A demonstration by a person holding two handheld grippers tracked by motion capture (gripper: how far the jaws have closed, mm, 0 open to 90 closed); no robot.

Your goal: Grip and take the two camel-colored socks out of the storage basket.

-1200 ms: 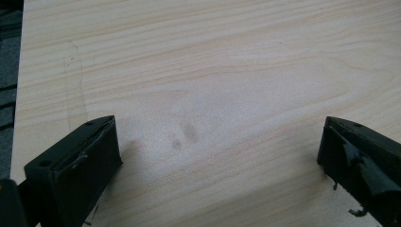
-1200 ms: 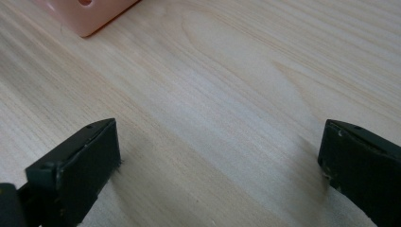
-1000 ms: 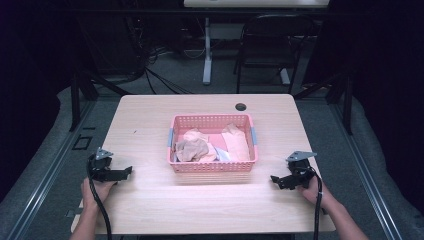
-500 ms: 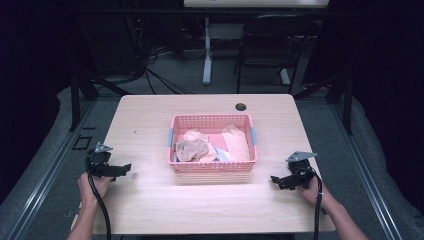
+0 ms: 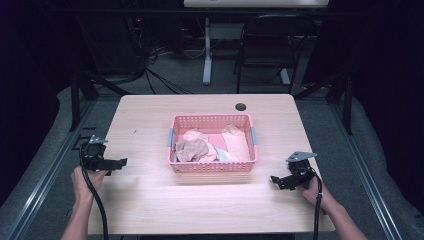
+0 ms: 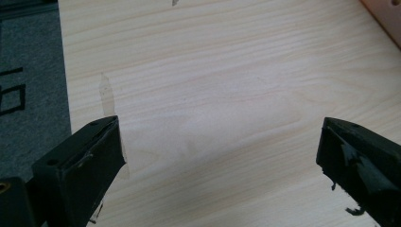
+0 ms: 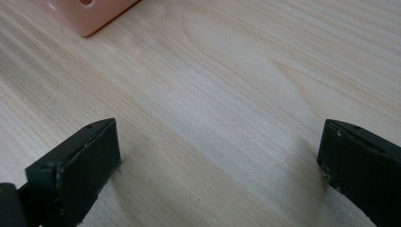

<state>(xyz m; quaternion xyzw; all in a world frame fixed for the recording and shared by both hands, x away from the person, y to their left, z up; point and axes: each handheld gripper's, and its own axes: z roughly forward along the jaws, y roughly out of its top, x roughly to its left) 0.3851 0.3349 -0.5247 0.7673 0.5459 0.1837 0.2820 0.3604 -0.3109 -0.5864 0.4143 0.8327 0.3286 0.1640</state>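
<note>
A pink plastic basket (image 5: 212, 166) stands at the middle of the wooden table (image 5: 150, 200) and holds crumpled cloths in beige, pink and tan (image 5: 192, 149). My left gripper (image 5: 119, 162) rests low near the table's left edge, well left of the basket, open with bare wood between its jaws (image 6: 217, 137). My right gripper (image 5: 276, 180) sits to the right of the basket's front corner, also open over bare wood (image 7: 220, 142). A corner of the basket (image 7: 85, 16) appears at the top left of the right gripper view.
A small black round hole (image 5: 241, 106) lies in the table behind the basket. A strip of clear tape (image 6: 108, 94) sticks to the wood near the left edge. Chairs, cables and a table leg (image 5: 207, 55) stand on the grey floor beyond.
The left gripper has shifted slightly left and away from me along the table's left edge. The right gripper has barely moved.
</note>
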